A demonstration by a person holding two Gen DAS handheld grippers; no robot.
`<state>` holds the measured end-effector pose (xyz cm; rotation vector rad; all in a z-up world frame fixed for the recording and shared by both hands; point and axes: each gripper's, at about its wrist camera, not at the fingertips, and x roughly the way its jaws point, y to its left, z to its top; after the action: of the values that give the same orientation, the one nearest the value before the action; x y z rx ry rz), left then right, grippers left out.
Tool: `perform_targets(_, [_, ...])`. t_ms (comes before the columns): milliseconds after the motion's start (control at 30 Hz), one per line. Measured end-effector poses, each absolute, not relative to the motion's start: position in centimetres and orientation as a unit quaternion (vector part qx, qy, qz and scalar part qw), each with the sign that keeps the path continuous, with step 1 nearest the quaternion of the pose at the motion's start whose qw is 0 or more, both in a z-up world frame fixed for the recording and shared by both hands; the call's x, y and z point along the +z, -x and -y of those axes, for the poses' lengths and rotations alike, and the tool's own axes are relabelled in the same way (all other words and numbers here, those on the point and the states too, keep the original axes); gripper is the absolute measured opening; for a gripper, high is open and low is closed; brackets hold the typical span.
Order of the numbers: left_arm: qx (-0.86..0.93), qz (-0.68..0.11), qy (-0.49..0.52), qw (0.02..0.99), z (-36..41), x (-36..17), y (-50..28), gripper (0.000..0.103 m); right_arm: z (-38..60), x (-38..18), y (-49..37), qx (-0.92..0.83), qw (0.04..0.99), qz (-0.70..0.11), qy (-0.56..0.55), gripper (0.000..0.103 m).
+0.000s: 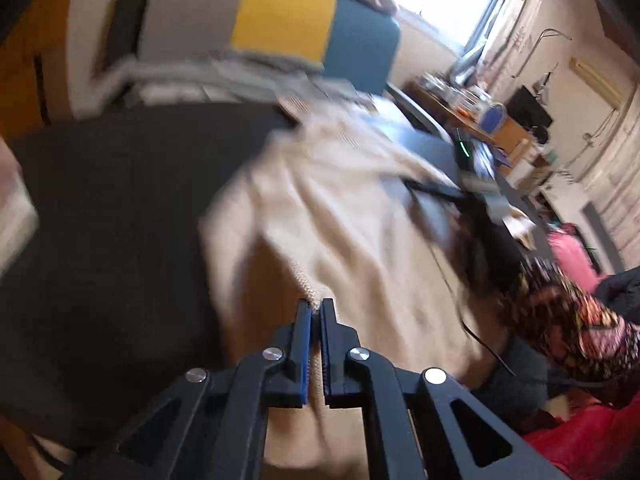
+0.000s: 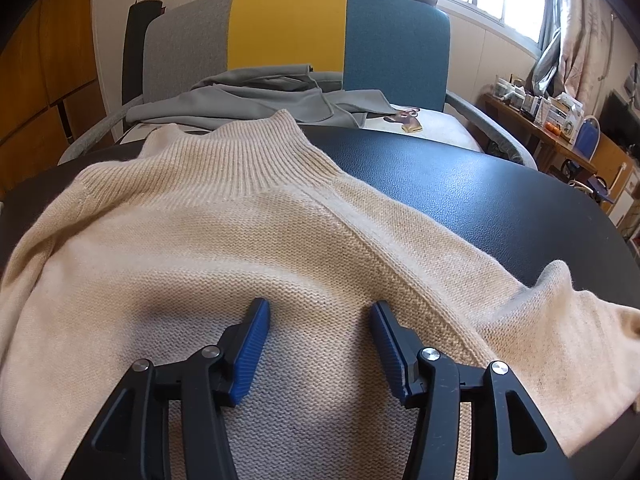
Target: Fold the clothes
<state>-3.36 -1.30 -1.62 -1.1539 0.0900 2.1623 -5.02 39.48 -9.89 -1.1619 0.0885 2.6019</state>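
A cream knit sweater [image 2: 248, 240] lies spread on a dark table [image 2: 460, 196], its ribbed collar [image 2: 248, 152] pointing to the far edge. My right gripper [image 2: 320, 312] is open, its blue pads resting on the sweater's chest, just left of the shoulder seam. In the blurred left wrist view my left gripper [image 1: 317, 308] is shut on a ribbed edge of the cream sweater [image 1: 340, 216] and holds it lifted off the dark table [image 1: 120, 208].
A grey garment [image 2: 260, 96] lies on a grey, yellow and blue chair [image 2: 288, 24] behind the table. A cluttered wooden desk [image 2: 552, 120] stands at the right under a window. Patterned and pink clothes [image 1: 568, 312] lie at the right.
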Motion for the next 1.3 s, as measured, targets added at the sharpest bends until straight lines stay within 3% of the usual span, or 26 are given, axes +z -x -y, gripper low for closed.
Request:
perform_targets(233, [0.886, -0.143, 0.406, 0.173, 6.6, 1.3, 15.1, 0.003, -39.3, -9.9, 5.0, 0.903, 0.146, -0.030, 0.403, 0.054])
perform_targets(433, [0.872, -0.251, 0.419, 0.042, 7.2, -2.0, 23.2, 0.003, -39.3, -9.9, 4.9, 0.903, 0.146, -0.030, 0.403, 0.055])
perform_targets(533, [0.847, -0.258, 0.465, 0.012, 7.9, -5.5, 26.2, 0.004, -39.3, -10.0, 4.9, 0.903, 0.147, -0.030, 0.403, 0.055])
perform_targets(633, [0.859, -0.231, 0.457, 0.014, 7.0, -6.3, 25.4, 0.005, -39.3, -10.0, 4.9, 0.903, 0.146, -0.032, 0.403, 0.055])
perform_targets(833, [0.898, -0.220, 0.352, 0.148, -1.4, -3.0, 18.1, 0.013, -39.3, -10.0, 4.9, 0.903, 0.148, -0.029, 0.403, 0.055])
perform_targets(1033, [0.855, -0.222, 0.377, 0.279, -12.0, -5.7, 12.9, 0.017, -39.7, -9.4, 4.9, 0.898, 0.131, -0.028, 0.419, 0.055])
perform_targets(1300, [0.877, -0.141, 0.392, 0.239, -14.7, -9.4, 10.7, 0.020, -42.4, -7.7, 1.5, 0.905, 0.126, -0.012, 0.406, 0.055])
